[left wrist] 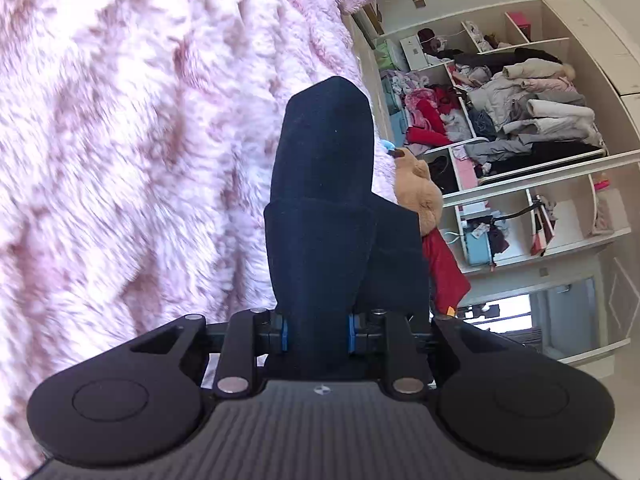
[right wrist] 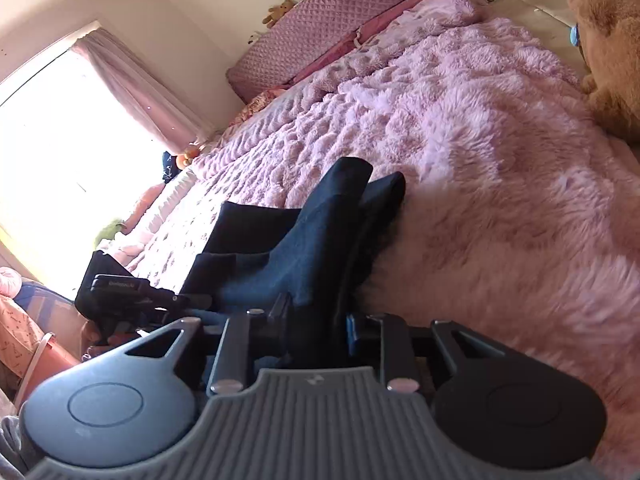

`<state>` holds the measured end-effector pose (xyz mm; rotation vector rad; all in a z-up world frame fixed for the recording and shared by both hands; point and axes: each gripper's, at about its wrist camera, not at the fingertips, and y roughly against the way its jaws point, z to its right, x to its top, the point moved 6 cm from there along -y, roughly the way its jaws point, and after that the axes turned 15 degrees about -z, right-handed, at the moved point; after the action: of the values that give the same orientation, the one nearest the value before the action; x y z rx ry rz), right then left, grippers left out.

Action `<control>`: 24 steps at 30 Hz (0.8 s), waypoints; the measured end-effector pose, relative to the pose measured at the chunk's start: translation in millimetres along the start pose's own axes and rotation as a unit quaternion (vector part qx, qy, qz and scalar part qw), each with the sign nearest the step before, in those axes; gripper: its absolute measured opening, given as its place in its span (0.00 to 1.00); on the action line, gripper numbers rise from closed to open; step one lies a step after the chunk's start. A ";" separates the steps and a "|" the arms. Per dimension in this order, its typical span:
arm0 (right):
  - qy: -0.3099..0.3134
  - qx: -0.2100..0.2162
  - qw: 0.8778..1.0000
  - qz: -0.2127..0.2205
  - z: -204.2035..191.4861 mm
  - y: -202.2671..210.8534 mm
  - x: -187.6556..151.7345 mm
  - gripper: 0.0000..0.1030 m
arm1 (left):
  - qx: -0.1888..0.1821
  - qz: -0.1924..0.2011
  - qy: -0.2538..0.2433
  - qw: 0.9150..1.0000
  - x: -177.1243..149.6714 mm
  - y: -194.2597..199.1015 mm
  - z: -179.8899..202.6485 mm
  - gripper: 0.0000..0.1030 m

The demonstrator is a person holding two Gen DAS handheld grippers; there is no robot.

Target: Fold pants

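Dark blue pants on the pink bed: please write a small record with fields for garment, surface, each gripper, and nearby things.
garment: dark blue pants, bunched, lifted partly off the bed
surface: fluffy pink blanket
left gripper: jaws shut on the pants
right gripper: jaws shut on the pants
nearby: brown teddy bear at the bed's edge
background: open wardrobe shelves stuffed with clothes; window with pink curtain
fold status: cannot tell
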<state>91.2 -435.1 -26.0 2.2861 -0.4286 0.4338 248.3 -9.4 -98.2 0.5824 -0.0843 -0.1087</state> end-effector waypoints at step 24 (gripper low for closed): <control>0.299 0.053 0.948 -0.092 -73.5 -38.2 121.5 0.80 | 0.209 0.277 -0.020 0.938 -68.4 143.5 44.7 0.70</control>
<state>202.3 -376.9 50.9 2.1303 0.1157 1.0301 186.8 93.9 15.0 0.9617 -0.3140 0.4578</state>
